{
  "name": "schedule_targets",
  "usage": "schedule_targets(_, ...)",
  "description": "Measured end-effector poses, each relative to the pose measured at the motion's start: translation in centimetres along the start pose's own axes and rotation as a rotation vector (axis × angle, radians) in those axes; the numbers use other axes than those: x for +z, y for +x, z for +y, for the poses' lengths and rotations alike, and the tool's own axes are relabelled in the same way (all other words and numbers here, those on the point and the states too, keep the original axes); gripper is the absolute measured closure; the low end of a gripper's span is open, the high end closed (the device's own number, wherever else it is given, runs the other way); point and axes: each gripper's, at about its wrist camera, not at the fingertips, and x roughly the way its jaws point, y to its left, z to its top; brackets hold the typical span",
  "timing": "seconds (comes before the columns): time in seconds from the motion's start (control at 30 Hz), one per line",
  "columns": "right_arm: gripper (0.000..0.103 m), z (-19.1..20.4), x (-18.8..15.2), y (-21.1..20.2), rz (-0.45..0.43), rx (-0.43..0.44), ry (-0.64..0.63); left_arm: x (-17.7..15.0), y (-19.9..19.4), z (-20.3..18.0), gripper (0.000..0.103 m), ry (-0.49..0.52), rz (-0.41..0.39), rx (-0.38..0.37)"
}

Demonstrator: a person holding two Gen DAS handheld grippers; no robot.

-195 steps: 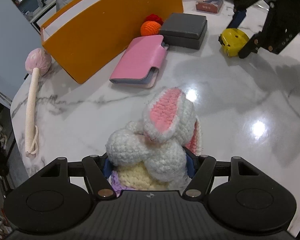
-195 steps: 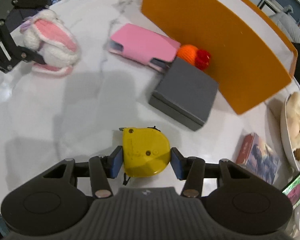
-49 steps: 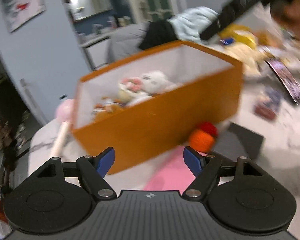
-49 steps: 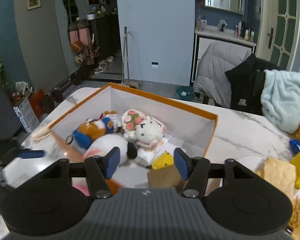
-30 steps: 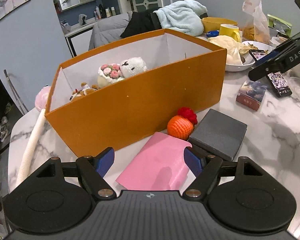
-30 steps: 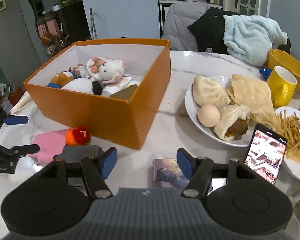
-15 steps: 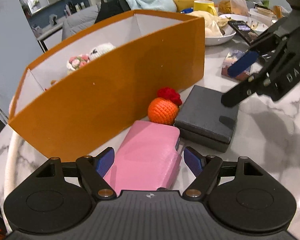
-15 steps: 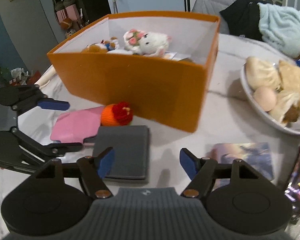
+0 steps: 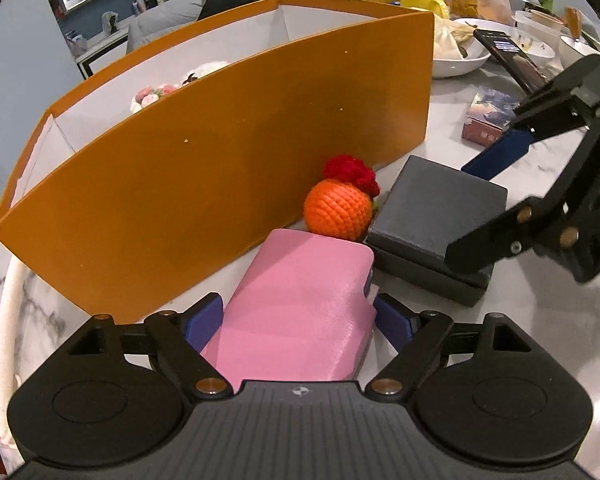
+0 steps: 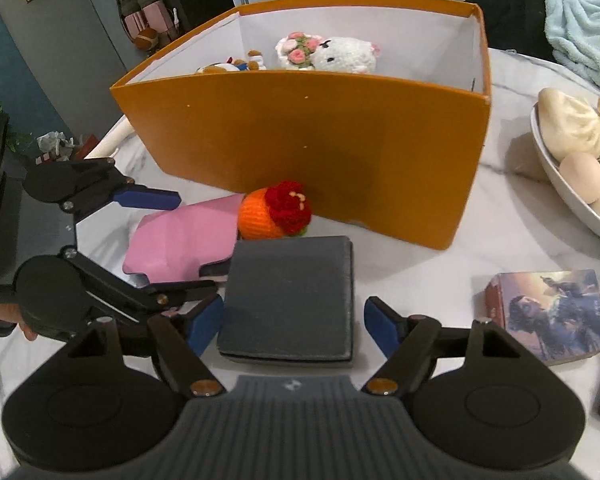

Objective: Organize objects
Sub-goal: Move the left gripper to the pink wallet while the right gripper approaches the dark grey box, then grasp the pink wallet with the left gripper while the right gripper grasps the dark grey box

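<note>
A pink wallet (image 9: 300,300) lies on the marble table in front of the orange box (image 9: 220,168). My left gripper (image 9: 298,325) straddles the wallet's near end, jaws opening, pads beside its edges. A dark grey box (image 10: 290,296) lies flat to the right of the wallet (image 10: 180,240). My right gripper (image 10: 292,326) straddles it with jaws opening and a gap at the right pad. A crocheted orange ball (image 10: 274,212) with a red top rests against the orange box (image 10: 320,140), touching both items. Plush toys (image 10: 328,54) lie inside the box.
A picture-printed card pack (image 10: 548,316) lies right of the grey box. A white bowl (image 10: 572,196) of food stands at the far right, and a phone (image 9: 508,56) leans behind it. A white stick (image 9: 6,320) lies along the table's left edge.
Both grippers have sunk towards the table and closed in. The left now has the pink wallet between its jaws, the right the grey box. Both jaws stand wider.
</note>
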Motion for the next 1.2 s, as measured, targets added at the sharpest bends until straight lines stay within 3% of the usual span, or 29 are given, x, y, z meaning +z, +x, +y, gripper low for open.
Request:
schedule_targets(0.23,0.024,0.5,-0.3,0.8,0.026,-0.013,-0.007,0.0,-0.4,0.0,0.008,-0.019,0.028,0.006)
schedule_targets(0.33,0.024,0.7,-0.3,1.1,0.031,-0.02,-0.018,-0.2,-1.2,-0.2,0.02,-0.004,0.021,-0.002)
schedule_targets(0.4,0.023,0.9,-0.3,1.3,0.037,-0.03,-0.027,-0.3,-1.8,-0.3,0.034,-0.008,0.019,0.002)
schedule_targets(0.6,0.022,1.8,-0.5,1.9,0.053,-0.074,-0.066,-1.6,-3.4,-0.3,0.052,-0.005,0.026,-0.001)
schedule_targets(0.67,0.022,2.0,-0.6,1.9,0.059,-0.076,-0.071,-2.1,-4.2,0.4,0.09,-0.026,0.007,-0.018)
schedule_targets(0.7,0.022,2.1,-0.6,1.9,0.062,-0.075,-0.072,-2.2,-4.5,1.0,0.102,-0.058,0.0,-0.019)
schedule_targets(0.77,0.022,2.4,-0.7,1.9,0.067,-0.076,-0.078,-2.7,-5.2,2.0,0.102,-0.101,-0.017,0.02)
schedule_targets(0.83,0.022,2.6,-0.8,1.8,0.071,-0.077,-0.085,-3.3,-5.9,2.6,0.093,-0.089,-0.034,0.027)
schedule_targets(0.87,0.022,2.7,-0.9,1.7,0.073,-0.078,-0.088,-3.5,-6.2,2.5,0.077,-0.067,-0.049,0.041)
schedule_targets(0.9,0.022,2.8,-0.9,1.7,0.074,-0.077,-0.091,-3.8,-6.4,2.3,0.051,-0.03,-0.066,0.072)
schedule_targets(0.93,0.022,2.9,-1.0,1.7,0.076,-0.076,-0.094,-3.8,-6.5,2.0,0.036,0.003,-0.073,0.102)
schedule_targets(0.97,0.023,3.1,-1.0,1.6,0.077,-0.076,-0.099,-3.8,-6.6,1.7,0.013,0.042,-0.081,0.137)
schedule_targets(1.03,0.023,3.4,-1.1,1.5,0.078,-0.078,-0.106,-4.0,-6.5,1.2,0.009,0.111,-0.092,0.179)
schedule_targets(1.2,0.023,3.3,-1.1,1.4,0.081,-0.076,-0.104,-3.6,-5.3,1.3,0.009,0.161,-0.07,0.148)
